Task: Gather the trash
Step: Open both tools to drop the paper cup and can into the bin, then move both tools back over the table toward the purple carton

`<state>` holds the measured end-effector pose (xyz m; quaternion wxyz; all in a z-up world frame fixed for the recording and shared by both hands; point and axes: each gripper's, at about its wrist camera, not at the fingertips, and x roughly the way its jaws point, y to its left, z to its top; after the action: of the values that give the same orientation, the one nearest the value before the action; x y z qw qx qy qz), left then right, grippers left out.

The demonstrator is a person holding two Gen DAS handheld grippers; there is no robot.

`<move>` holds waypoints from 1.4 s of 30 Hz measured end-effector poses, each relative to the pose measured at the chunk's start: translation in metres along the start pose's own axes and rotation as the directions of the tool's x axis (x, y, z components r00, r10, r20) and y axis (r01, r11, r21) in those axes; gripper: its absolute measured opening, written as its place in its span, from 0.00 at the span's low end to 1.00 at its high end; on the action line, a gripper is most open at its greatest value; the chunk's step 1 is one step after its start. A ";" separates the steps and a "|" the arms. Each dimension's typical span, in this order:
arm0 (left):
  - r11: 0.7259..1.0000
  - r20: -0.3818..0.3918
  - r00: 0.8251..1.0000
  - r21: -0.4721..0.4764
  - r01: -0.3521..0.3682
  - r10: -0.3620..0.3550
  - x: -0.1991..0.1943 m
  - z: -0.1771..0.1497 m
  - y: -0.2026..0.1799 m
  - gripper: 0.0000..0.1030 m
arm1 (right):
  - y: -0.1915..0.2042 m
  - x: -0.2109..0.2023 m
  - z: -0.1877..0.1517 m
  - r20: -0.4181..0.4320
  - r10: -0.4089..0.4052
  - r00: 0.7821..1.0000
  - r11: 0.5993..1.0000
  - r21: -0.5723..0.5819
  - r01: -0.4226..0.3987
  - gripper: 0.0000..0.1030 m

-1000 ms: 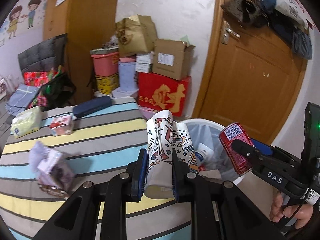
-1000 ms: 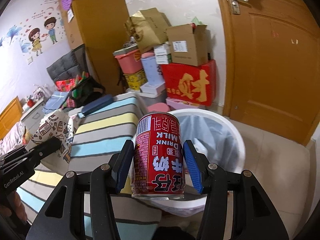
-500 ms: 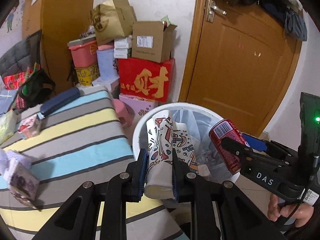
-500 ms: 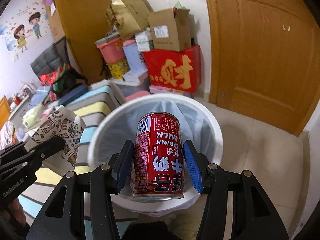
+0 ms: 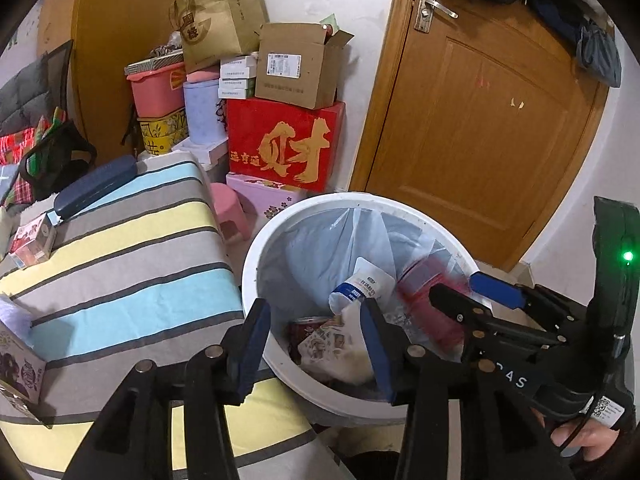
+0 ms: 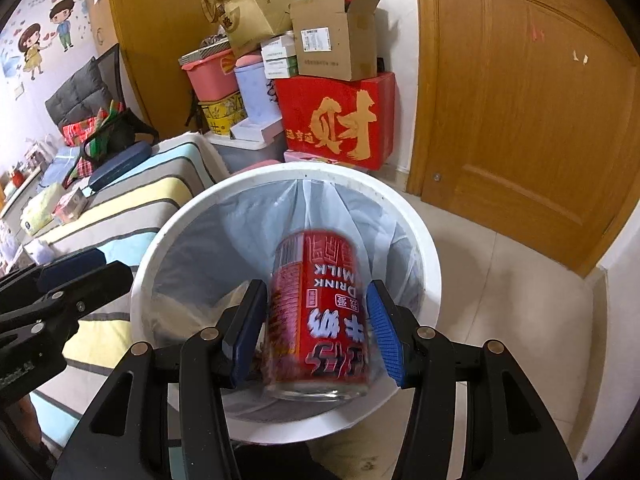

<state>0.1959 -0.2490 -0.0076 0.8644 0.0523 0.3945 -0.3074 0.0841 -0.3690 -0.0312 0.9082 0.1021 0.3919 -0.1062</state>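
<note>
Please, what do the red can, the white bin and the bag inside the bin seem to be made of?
Red can: probably metal, with a glossy printed wall and what looks like a bare silvery rim at its end.
White bin: likely moulded plastic, with a smooth, matte, slightly scuffed rim.
Bag: thin plastic film, translucent bluish and gathered in wrinkles at the rim.

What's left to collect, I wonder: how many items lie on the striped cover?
4: navy case at the far edge, small pink box nearer, green tissue pack beside it, patterned box at the left rim. More may be hidden.
</note>
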 end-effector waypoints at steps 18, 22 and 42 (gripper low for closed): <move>0.998 0.082 0.996 -0.052 -0.043 0.047 -0.052 -0.014 0.024 0.45 | 0.017 -0.020 0.000 0.070 0.027 0.997 1.000 0.012 -0.028 0.59; 0.996 0.108 0.992 -0.072 -0.058 0.066 -0.070 -0.020 0.035 0.45 | 0.026 -0.026 -0.001 0.090 0.048 0.995 0.999 0.004 -0.049 0.59; 0.947 0.173 0.951 -0.245 -0.209 0.254 -0.152 -0.072 0.128 0.46 | 0.097 -0.035 -0.015 0.099 0.187 0.977 0.978 -0.108 -0.176 0.59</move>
<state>0.1464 -0.0468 0.0325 0.9306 -0.0305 0.3276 -0.1606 0.0767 -0.2679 -0.0056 0.9379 0.0863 0.3358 -0.0087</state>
